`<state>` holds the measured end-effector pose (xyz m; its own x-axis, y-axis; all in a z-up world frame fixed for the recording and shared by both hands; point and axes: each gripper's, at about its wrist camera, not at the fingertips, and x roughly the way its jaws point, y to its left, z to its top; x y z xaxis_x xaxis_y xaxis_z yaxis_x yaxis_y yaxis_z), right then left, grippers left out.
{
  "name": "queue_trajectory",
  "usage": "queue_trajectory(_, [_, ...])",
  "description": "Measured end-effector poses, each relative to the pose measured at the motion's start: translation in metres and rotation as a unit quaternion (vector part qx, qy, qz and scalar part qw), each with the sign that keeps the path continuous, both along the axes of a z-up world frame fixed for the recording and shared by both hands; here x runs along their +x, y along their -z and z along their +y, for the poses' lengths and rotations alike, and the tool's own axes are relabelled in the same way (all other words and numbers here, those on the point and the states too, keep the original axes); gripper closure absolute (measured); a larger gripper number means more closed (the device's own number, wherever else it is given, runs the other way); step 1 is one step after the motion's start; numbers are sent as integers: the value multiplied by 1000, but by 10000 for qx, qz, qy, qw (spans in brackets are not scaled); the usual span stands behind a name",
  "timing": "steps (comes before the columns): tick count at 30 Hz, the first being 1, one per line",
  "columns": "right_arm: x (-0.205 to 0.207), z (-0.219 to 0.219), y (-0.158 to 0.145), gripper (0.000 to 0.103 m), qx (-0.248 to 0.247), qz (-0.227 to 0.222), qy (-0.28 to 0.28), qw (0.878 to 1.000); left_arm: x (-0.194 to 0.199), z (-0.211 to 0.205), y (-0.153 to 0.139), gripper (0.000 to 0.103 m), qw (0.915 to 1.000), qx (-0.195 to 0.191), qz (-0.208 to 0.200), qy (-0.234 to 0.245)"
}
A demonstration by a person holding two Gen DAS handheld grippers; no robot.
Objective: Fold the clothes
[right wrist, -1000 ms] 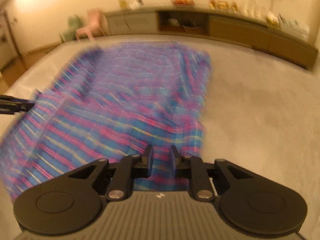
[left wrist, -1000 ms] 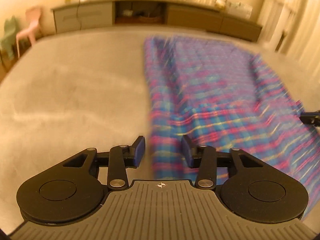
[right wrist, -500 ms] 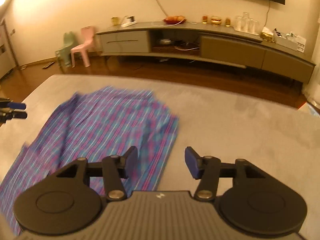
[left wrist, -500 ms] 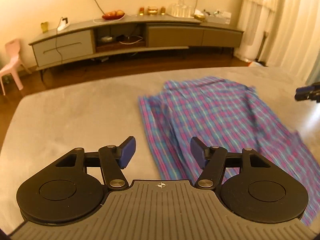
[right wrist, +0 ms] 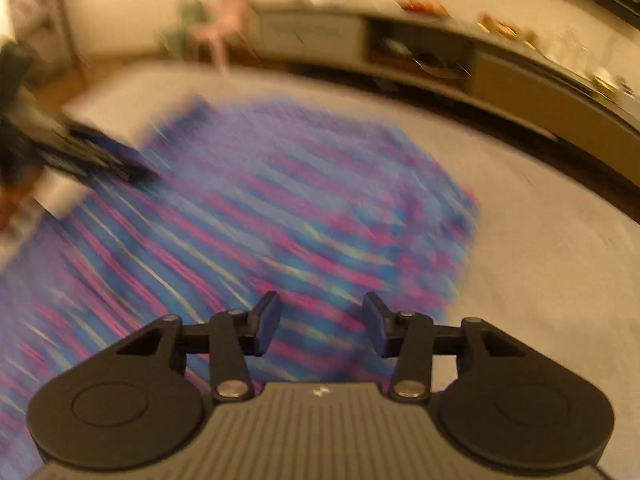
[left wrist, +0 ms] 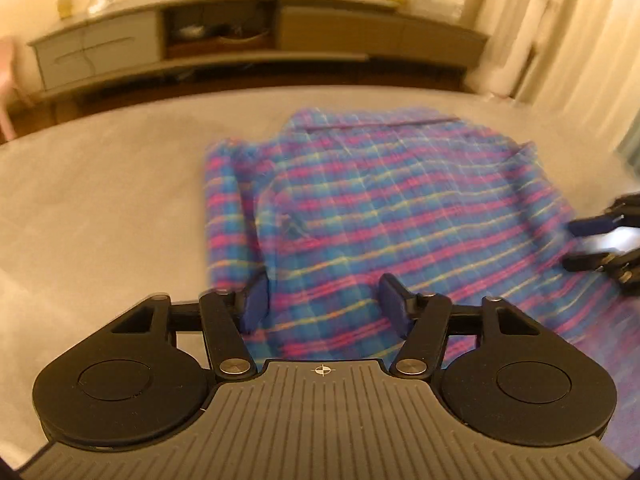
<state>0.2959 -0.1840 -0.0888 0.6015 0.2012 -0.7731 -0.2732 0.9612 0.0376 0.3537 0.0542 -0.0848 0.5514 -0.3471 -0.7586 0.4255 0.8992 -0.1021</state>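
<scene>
A blue, pink and yellow plaid garment [left wrist: 380, 208] lies spread flat on a grey soft surface [left wrist: 100, 200], with a folded strip along its left edge. My left gripper [left wrist: 324, 300] hovers over the garment's near left part. Its jaws are opening and nothing is pinched between the pads. My right gripper [right wrist: 320, 320] hangs over the garment's [right wrist: 280, 220] near right part, also opening, with only cloth below it. Each gripper shows in the other's view: the right gripper [left wrist: 600, 240] at the right edge, the left gripper [right wrist: 100, 156] blurred at the left.
A long low TV cabinet [left wrist: 240, 40] with small items on top runs along the far wall. Curtains [left wrist: 560, 20] hang at the right. A pink child's chair [right wrist: 216, 28] stands at the far left. Bare grey surface [right wrist: 540, 260] lies right of the garment.
Both grippers' jaws have spread wider; the right was nearly shut on the cloth's near edge and let go. Both pulled back, then came in over the garment again, which now lies flatter.
</scene>
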Motion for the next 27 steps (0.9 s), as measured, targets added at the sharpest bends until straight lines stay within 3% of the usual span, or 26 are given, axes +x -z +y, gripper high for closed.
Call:
queue_trajectory(1, [-1,-7,6,47,-52,-3,163,9999,-2,2,0,40,9999,97,-80,-56])
queue_trajectory(2, [-3,-14,5,54,42,28,332,9994,-6,6,-4,43,9998,79,-100,-134])
queue_trajectory(3, [-9,-18,-1,62,55,-37,461,9989,-12,13,-12,43,9996,-140,-13,-253])
queue_trajectory(6, [-38,-20,-22,64,348,-299,423,9981,-46,24,-35,40,9982,-593,-41,43])
queue_trajectory(8, [-53,-13,-16,66,352,-176,153,9991,-70,25,-34,39,9987,-428,-1,289])
queue_trajectory(10, [-65,-5,-1,66,128,23,-101,9999,-76,26,-17,41,9995,70,141,288])
queue_trajectory(11, [-71,-2,7,61,30,117,-217,9997,-77,29,-10,34,9993,243,196,214])
queue_trajectory(13, [-67,-9,6,61,129,173,-187,9996,-75,39,-11,34,9996,124,230,113])
queue_trajectory(14, [-62,-14,2,61,221,236,-105,9994,-74,44,-14,39,9996,2,265,63])
queue_trajectory(16, [-54,-17,-16,61,205,31,-122,9997,-66,50,-35,38,9994,-281,168,69])
queue_trajectory(21, [8,-26,-53,49,-51,-452,-144,9989,-10,52,-59,33,9995,-206,-207,-69])
queue_trajectory(23, [46,-33,-55,42,-17,-520,-59,9986,18,49,-51,32,9997,-174,-116,-89])
queue_trajectory(27, [113,-35,-35,38,-46,-379,-106,9992,62,39,-30,32,9998,-208,44,23])
